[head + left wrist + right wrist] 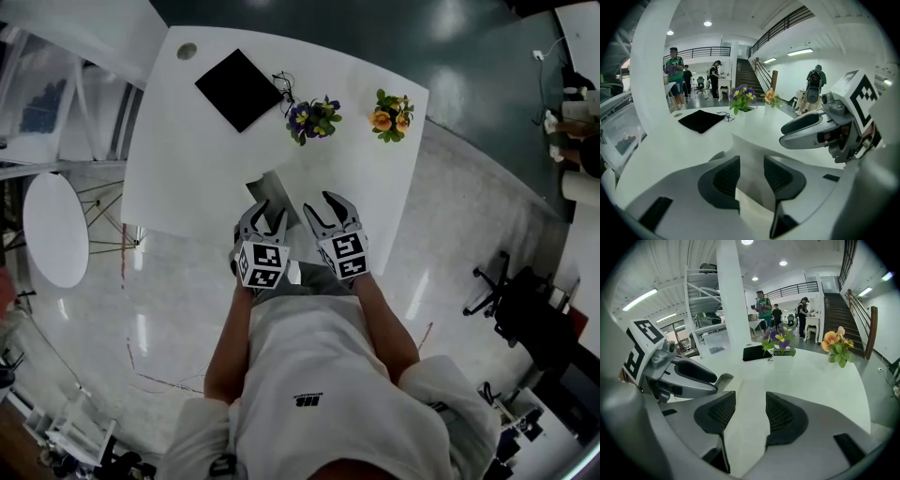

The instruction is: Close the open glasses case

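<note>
A flat black square item (238, 89), which may be the glasses case, lies at the far left of the white table (187, 178); in the left gripper view it (701, 120) looks flat like a cloth. A thin dark wiry thing (281, 86) lies just beside it, too small to tell. My left gripper (265, 211) and right gripper (326, 208) hover side by side at the table's near edge, well short of the black item. Both stand open with nothing between the pads, as the left gripper (752, 174) and right gripper (751, 413) show in their own views.
A purple flower pot (312, 118) and an orange flower pot (391, 113) stand mid-table beyond the grippers. A round cable hole (187, 51) sits at the far left corner. A small round white table (54, 230) stands left; an office chair (511, 300) right. People stand far behind.
</note>
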A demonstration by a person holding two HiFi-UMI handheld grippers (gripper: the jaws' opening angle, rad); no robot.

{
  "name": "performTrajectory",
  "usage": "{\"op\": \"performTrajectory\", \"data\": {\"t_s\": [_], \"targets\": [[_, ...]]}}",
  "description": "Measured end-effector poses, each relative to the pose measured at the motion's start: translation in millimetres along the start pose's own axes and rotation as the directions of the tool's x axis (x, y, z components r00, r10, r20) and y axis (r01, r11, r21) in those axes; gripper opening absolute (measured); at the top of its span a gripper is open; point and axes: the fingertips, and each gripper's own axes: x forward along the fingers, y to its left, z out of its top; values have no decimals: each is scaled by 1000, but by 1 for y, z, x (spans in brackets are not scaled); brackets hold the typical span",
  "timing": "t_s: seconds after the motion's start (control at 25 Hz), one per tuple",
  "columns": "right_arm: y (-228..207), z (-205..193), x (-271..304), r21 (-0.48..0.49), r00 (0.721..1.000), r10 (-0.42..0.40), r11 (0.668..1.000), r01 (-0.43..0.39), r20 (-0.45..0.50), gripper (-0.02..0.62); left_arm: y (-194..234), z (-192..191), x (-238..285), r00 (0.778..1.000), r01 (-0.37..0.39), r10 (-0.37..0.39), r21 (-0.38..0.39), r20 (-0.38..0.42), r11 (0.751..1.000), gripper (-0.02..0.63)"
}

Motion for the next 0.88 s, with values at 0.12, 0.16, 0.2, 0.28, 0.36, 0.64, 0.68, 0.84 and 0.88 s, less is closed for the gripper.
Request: {"op": "performTrajectory", "data": {"t_s": [0.12, 0.16, 0.2, 0.28, 0.36, 0.64, 0.68, 0.84, 0.88], "targets": [[0, -5, 7, 2, 1000, 7, 1000, -7, -15, 205, -2, -3, 8, 1000, 2, -2, -2, -13, 1000, 173], [0, -5, 9, 3, 1000, 9, 1000, -9, -17, 204, -3, -3, 10, 1000, 3, -3, -1, -17, 1000, 173], [0, -6, 10, 4, 1000, 11, 1000, -11, -19, 205, -3, -4, 11, 1000, 4, -4, 0, -20, 1000, 173], [1, -6, 13, 3, 1000, 17, 1000, -17, -22, 205, -5, -4, 14, 1000, 6, -6, -1, -23, 1000, 173], [2, -7, 16, -1, 999, 22, 1000, -22, -26, 204, -6, -4, 16, 1000, 7, -7, -3, -22, 1000, 173], [10, -7, 23, -6, 999, 38, 999, -38, -39, 204, -8, -6, 18, 1000, 11, -12, -13, -19, 1000, 173], [11, -8, 23, -8, 998, 39, 999, -40, -40, 204, -9, -6, 18, 1000, 12, -12, -15, -18, 1000, 173], [15, -9, 24, -19, 998, 40, 999, -41, -38, 201, -9, -8, 15, 1000, 15, -15, -24, -11, 1000, 173], [16, -8, 24, -19, 998, 41, 999, -42, -37, 201, -8, -8, 14, 1000, 15, -15, -25, -9, 1000, 173]]}}
